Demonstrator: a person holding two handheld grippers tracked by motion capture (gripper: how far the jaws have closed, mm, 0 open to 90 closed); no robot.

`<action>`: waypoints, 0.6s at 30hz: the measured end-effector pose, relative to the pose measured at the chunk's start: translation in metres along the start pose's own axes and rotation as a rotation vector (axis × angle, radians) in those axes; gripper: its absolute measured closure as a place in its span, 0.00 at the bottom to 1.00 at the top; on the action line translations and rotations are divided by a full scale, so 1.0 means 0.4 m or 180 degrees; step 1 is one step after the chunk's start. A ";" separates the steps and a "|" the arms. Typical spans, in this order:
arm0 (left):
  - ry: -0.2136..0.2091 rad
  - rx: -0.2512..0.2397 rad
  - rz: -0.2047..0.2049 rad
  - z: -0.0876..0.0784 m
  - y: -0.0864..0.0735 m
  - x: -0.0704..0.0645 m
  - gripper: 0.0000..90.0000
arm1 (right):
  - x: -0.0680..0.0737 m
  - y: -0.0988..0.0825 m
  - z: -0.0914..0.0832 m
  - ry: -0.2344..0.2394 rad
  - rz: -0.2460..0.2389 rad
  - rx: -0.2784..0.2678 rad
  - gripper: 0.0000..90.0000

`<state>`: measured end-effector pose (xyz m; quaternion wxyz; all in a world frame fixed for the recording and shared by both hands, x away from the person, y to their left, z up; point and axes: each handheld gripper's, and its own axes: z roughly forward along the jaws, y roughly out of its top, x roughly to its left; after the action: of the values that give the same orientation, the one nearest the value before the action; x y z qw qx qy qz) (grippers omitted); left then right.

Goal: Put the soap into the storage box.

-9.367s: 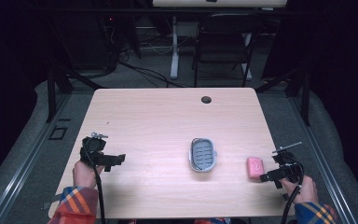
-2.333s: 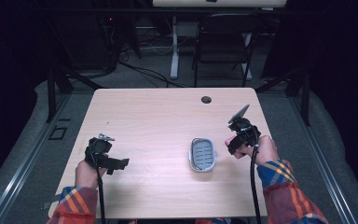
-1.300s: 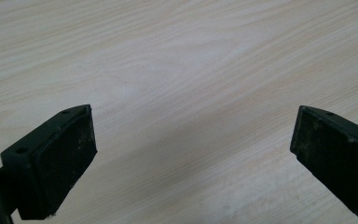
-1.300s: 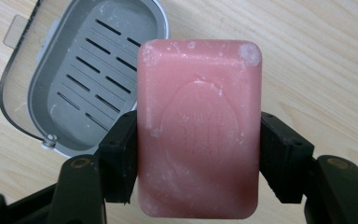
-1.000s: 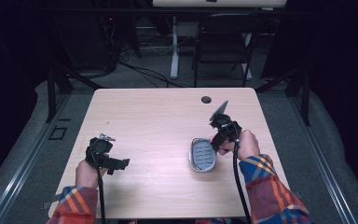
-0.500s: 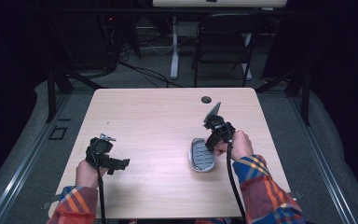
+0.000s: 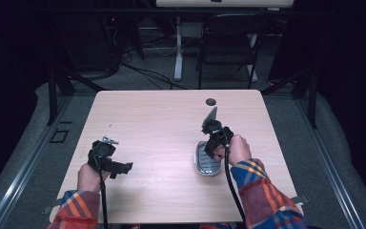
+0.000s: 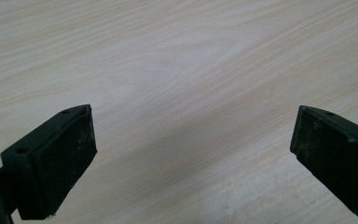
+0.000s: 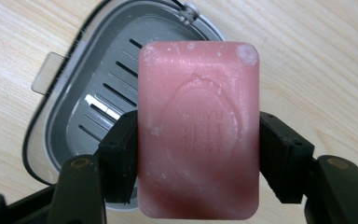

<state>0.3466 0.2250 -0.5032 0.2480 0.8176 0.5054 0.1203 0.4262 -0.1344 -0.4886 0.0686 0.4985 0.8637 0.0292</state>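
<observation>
— Right gripper point(image 9: 198, 149)?
— Clamped on a pink soap bar point(image 9: 198, 128), one jaw against each long side, embossed face up toward the camera. Held above a grey soap dish point(image 9: 81, 109), slotted floor visible at about 9 o'clock from the bar in the right gripper view. Bar covering the dish's right part there; contact with the dish impossible to judge.

— In the high view?
— Right gripper point(image 7: 213, 143) hanging over the far end of the soap dish point(image 7: 206, 164), hand point(image 7: 236, 149) at 3 o'clock from it, plaid sleeve point(image 7: 267, 198) trailing toward 5 o'clock. Dish lying on the wooden table point(image 7: 162, 124), right of centre, toward the near edge.

— Left gripper point(image 8: 193, 156)?
— Spread wide, nothing between the jaws, bare wood grain underneath. In the high view, left gripper point(image 7: 106, 157) near the table's near-left corner, at about 9 o'clock from the dish and well apart from it.

— Anything else on the table?
— A small dark round spot point(image 7: 211, 101) by the far edge, at 12 o'clock from the dish. Beyond the table, a dark chair point(image 7: 228, 43) on the floor.
</observation>
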 end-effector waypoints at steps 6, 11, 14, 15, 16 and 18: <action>-0.0002 -0.0002 -0.0001 0.000 0.000 0.000 0.00 | 0.012 0.005 0.009 0.0013 0.0045 -0.0001 0.41; -0.0006 0.0002 0.0007 0.000 0.001 -0.001 0.00 | 0.018 0.008 0.019 0.0034 0.0105 0.0000 0.41; 0.0002 0.0000 0.0005 0.001 0.000 -0.001 0.00 | 0.021 0.010 0.023 0.0057 0.0091 0.0029 0.41; 0.0003 -0.0002 0.0005 0.000 0.000 -0.001 0.00 | 0.023 0.010 0.025 0.0068 0.0115 0.0003 0.41; 0.0002 -0.0006 -0.0002 0.000 0.000 -0.001 0.00 | 0.024 0.010 0.025 0.0075 0.0129 -0.0004 0.41; 0.0001 0.0000 0.0006 0.000 0.000 -0.001 0.00 | 0.023 0.009 0.024 0.0080 0.0152 -0.0009 0.41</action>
<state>0.3467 0.2248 -0.5032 0.2478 0.8181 0.5047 0.1208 0.4262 -0.1246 -0.4985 0.0578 0.5185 0.8523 0.0383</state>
